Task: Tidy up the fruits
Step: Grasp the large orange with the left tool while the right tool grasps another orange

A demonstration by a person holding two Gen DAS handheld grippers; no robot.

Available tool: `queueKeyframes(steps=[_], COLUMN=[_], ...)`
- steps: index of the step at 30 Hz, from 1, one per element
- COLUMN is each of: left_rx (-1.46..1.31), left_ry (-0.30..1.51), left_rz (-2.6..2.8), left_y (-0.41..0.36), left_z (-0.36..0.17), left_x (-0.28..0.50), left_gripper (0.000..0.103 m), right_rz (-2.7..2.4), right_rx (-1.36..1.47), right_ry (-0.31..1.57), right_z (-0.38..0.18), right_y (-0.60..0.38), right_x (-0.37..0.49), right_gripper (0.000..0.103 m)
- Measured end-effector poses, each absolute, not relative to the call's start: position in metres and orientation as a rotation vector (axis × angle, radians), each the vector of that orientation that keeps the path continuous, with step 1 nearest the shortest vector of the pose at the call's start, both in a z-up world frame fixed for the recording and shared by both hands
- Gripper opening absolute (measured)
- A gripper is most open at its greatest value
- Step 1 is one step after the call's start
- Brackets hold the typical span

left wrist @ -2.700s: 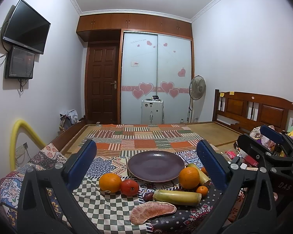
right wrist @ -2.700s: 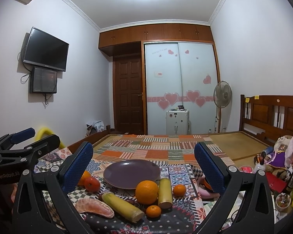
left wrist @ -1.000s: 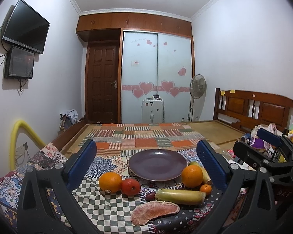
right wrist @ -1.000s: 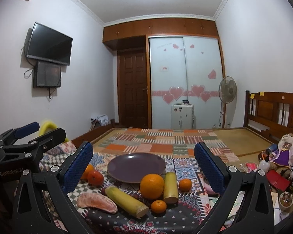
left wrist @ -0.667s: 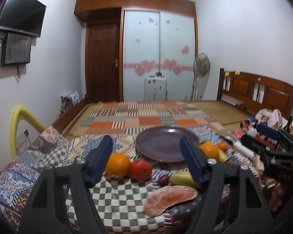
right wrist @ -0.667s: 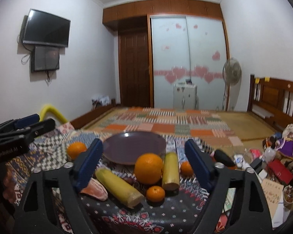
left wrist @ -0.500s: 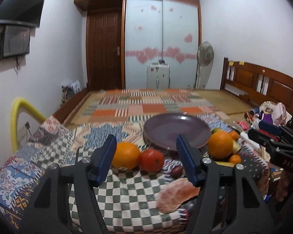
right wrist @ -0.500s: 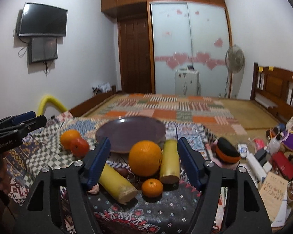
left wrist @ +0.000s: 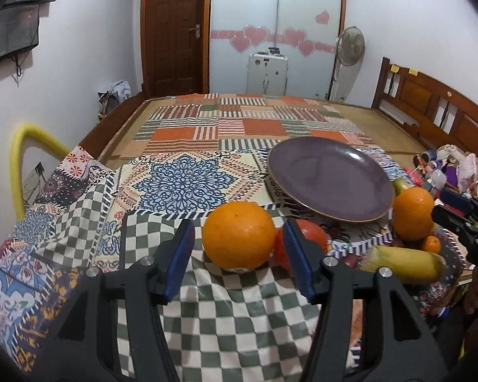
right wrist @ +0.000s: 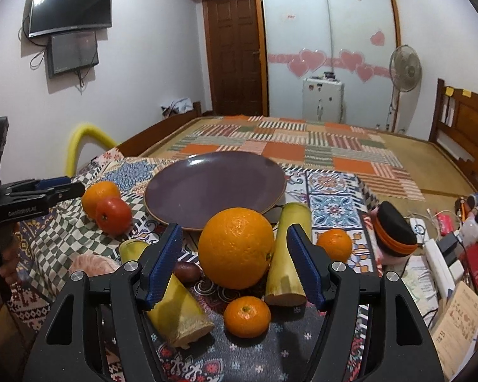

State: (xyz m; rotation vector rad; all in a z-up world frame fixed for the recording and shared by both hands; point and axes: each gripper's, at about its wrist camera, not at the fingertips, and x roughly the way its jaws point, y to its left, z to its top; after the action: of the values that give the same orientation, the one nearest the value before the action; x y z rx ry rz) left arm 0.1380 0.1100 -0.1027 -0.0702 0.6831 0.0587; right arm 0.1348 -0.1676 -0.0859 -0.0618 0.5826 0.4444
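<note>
A purple plate (left wrist: 328, 175) (right wrist: 213, 184) sits empty on the patterned cloth. My left gripper (left wrist: 239, 261) is open, its blue pads either side of a large orange (left wrist: 239, 235), not touching; a red tomato (left wrist: 312, 235) sits just behind the right pad. My right gripper (right wrist: 235, 264) is open around a second large orange (right wrist: 235, 248), with gaps on both sides. Two cut sugarcane pieces (right wrist: 286, 254) (right wrist: 175, 312), two small tangerines (right wrist: 247, 316) (right wrist: 334, 243), a pomelo segment (right wrist: 90, 264) and a small dark fruit (right wrist: 188, 270) lie around it.
The cloth-covered table (left wrist: 181, 184) drops off at the right to clutter: a black-and-orange pouch (right wrist: 395, 232), a power strip (right wrist: 436, 258) and papers (right wrist: 459, 318). A yellow padded rail (left wrist: 19, 159) stands at the left. A patchwork bed (left wrist: 245, 121) lies beyond.
Both grippers have dropped and moved forward to the fruit, and their jaws have narrowed. Each now brackets a large orange.
</note>
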Motion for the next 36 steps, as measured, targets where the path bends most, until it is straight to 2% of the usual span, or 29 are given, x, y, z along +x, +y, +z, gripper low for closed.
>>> queueKeyframes(steps=[4, 7, 21, 30, 36], left_rx=[-0.054, -0.040, -0.096, -0.082, -0.072], left_ry=[0.717, 0.736, 0.785, 0.794, 0.799], left_rz=[0.070, 0.079, 0.022, 0.014, -0.015], left_y=[0.112, 0.112, 0.115, 0.115, 0.116], left_z=[-0.107, -0.111, -0.122, -0.124, -0.125], left_x=[0.152, 0.160, 0.183, 0.193, 0.194], left_gripper=[0.064, 0.064, 0.065, 0.065, 0.061], right_rz=[0.461, 0.447, 0.399, 0.393, 0.426], right_rx=[-0.070, -0.095, -0.145, -0.137, -0.115], right_ry=[0.621, 0.645, 0.704, 0.696, 0.698], right_z=[-0.090, -0.091, -0.100, -0.098, -0.096], right_y=[-0.164, -0.157, -0.153, -0.152, -0.153], right_x=[0.145, 0.150, 0.157, 0.158, 0.156], right_gripper=[0.064, 0.057, 0.059, 0.055, 0.055])
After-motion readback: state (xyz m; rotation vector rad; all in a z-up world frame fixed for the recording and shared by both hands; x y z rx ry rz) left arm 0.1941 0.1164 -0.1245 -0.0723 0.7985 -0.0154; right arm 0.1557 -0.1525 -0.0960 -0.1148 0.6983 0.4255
